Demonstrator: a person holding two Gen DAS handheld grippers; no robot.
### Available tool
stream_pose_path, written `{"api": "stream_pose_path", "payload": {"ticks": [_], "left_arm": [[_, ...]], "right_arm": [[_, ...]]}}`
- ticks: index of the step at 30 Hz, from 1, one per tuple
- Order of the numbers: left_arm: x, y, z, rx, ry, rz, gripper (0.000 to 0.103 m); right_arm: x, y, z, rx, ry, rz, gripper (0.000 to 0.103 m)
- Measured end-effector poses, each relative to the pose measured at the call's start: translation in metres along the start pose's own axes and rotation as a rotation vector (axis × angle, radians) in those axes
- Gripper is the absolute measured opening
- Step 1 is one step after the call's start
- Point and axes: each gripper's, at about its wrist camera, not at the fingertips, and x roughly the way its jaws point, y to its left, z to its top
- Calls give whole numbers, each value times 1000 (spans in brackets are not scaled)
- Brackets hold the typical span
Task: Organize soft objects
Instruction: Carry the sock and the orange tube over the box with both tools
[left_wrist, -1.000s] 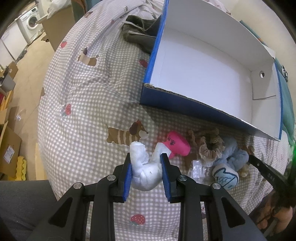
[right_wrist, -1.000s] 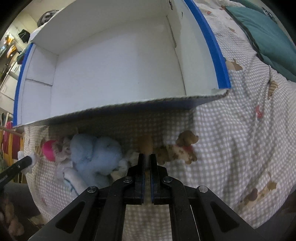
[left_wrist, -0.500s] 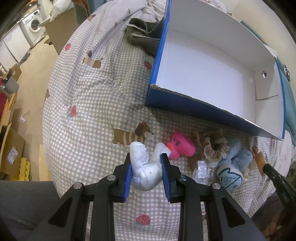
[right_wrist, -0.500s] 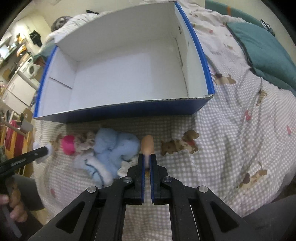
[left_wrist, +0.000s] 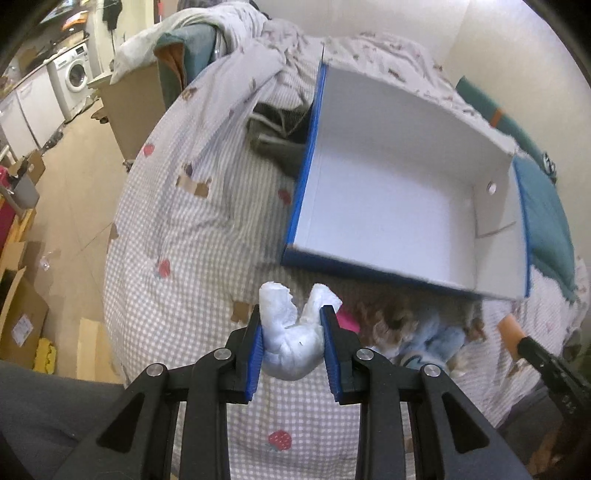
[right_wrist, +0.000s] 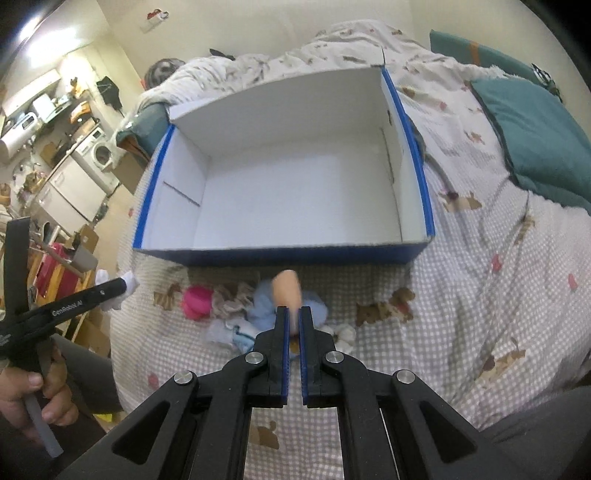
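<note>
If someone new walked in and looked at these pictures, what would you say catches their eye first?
Probably the big blue box with its bare white inside, lying open on the checked bedspread. Next, each gripper has something pinched: the left gripper holds a white sock, the right gripper a peach-coloured soft thing. A heap of soft toys lies just in front of the box.

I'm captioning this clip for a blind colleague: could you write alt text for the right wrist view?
The right gripper pinches a small peach-coloured soft object above a gingham bedspread. Ahead lies an open blue box with an empty white inside; a pink toy and a light blue plush lie before it, and the left gripper enters at far left.
</note>
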Motion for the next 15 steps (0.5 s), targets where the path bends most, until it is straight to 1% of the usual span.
{"api": "stream_pose_path", "payload": {"ticks": [7,11,15], "left_arm": [[-6,-18,29,39,-41,-2,26],[2,-30,46,75,-43,19,26],[8,-43,61,95,-53,15,26]], "right_arm": [[11,-4,33,-10,-43,5,6],[20,-5,58,-11,-71,12,6],[33,-5,78,-12,-89,28,6]]}}
